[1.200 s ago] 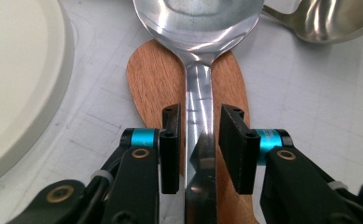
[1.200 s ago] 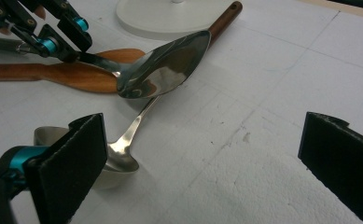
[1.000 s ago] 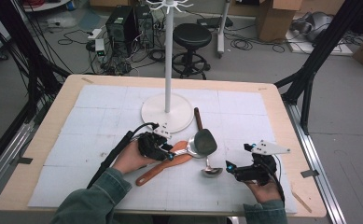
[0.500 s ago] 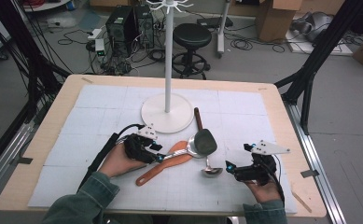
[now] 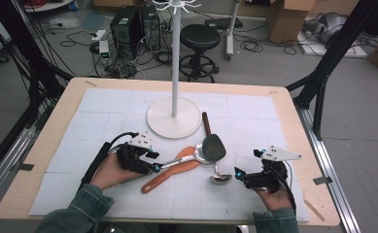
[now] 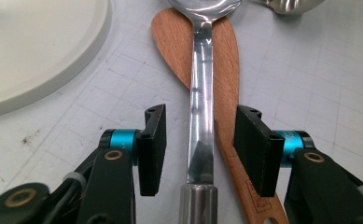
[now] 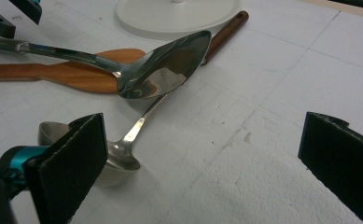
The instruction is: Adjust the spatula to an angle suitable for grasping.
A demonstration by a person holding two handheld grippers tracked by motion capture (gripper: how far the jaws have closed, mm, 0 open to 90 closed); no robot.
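A large steel serving spoon [image 5: 211, 148] lies across a wooden spatula [image 5: 169, 174] at the middle of the table. My left gripper [image 5: 155, 167] is at the spoon's handle end. In the left gripper view the steel handle [image 6: 201, 79] runs between the black pads [image 6: 152, 144], which stand off it on both sides. These jaws have just been opening. A small steel ladle [image 5: 220, 178] lies right of the spatula, its bowl [image 7: 116, 161] just ahead of my right gripper [image 5: 237, 172]. The right gripper's jaws are wide apart, with nothing between them.
A white hook stand with a round base [image 5: 173, 118] rises behind the utensils. The ladle's brown handle end [image 5: 206, 119] rests beside that base. The white gridded mat [image 5: 104, 107] covers the wooden table. A stool, computers and cables stand on the floor beyond the far edge.
My left gripper has slid left along the spoon handle, away from the stand, and its jaws have spread. The spoon, spatula, ladle and right gripper have stayed where they were.
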